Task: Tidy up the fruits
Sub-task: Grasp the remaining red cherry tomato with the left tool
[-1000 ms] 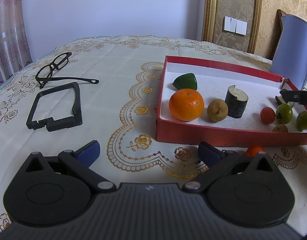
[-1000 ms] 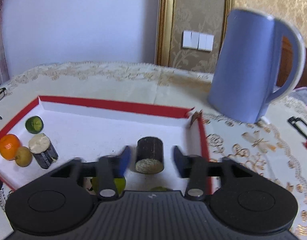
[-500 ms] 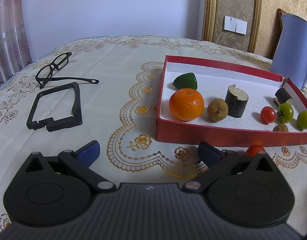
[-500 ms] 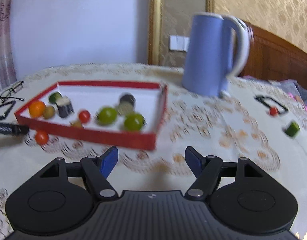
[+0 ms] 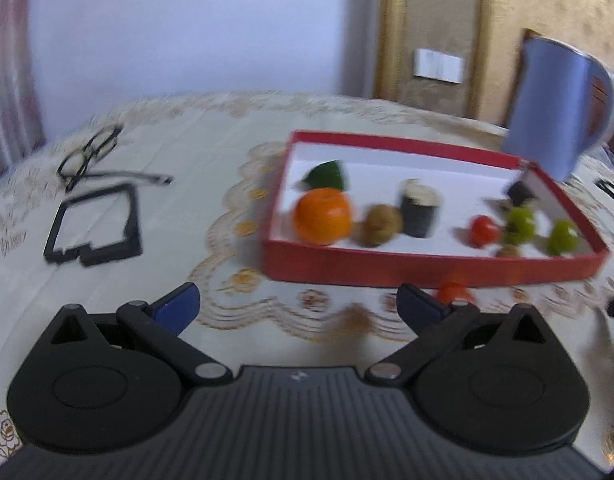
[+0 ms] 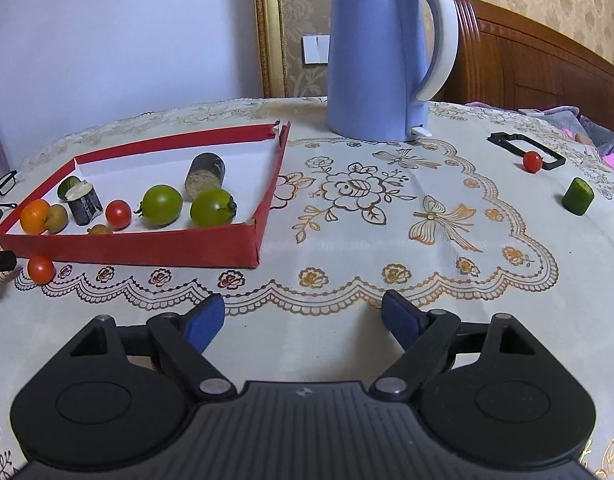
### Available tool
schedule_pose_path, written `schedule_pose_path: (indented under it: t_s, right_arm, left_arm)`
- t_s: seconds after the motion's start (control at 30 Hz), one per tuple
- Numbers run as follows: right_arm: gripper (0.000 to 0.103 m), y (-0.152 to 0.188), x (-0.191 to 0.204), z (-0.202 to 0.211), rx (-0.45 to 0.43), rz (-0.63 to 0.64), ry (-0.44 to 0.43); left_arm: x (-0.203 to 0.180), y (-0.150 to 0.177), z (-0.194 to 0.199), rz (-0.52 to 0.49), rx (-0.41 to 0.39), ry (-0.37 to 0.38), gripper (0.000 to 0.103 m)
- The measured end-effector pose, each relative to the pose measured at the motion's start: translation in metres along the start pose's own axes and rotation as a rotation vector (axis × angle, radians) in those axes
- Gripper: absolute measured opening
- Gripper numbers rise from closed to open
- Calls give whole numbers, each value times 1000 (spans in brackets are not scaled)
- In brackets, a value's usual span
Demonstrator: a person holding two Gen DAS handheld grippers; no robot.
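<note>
both grippers, left (image 5: 298, 303) and right (image 6: 303, 317), are spread wide and carrying nothing. most fruit sits in the red box (image 6: 155, 249); one red tomato (image 6: 40, 269) lies just outside its front wall, and another tomato (image 6: 532, 161) and a green chunk (image 6: 578, 196) are well off to the right. between picks; next move looks like closing on one of the strays.

Left tool (image 5: 299, 304) and right tool (image 6: 303, 318) gape empty.

Soft daylight; left view motion-blurred
</note>
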State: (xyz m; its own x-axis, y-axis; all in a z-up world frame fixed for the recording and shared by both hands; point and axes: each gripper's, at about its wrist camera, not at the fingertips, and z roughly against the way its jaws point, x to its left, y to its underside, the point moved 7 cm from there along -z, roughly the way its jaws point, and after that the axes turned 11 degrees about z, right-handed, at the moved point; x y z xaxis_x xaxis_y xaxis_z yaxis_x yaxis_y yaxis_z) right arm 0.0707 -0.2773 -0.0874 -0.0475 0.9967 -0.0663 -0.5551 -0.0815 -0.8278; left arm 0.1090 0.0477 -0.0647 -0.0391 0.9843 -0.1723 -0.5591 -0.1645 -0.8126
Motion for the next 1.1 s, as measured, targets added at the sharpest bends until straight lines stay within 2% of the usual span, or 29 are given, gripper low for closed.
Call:
schedule_pose_path:
  t_s: [0.1,0.23,0.4,0.47,0.53,0.67,0.83,1.1]
  right_arm:
    - [87,-1,1,-2,3,4,1]
    - [87,-1,1,-2,3,4,1]
    - [88,0,1,-1,3,4,1]
    - [88,0,1,-1,3,4,1]
    - [88,0,1,-1,3,4,1]
    - [88,0,1,-1,3,4,1]
    - [88,0,1,-1,3,4,1]
    - [88,0,1,-1,4,4,1]
  left_arm:
    - [-24,4,9,-79,-22,0,103]
    - [-44,5,12,-83,-10,55,103]
    - [-57,7,3,-104,7,24,103]
    - [-57,9,-2,-107,17,-5,96]
    - [-58,11,-6,-105,39,17,88]
    - [-62,17,-9,-115,48,38,86]
    - [-71,23,-8,-123,63,78,60]
    - [-81,28,-2,-146,62,129,31]
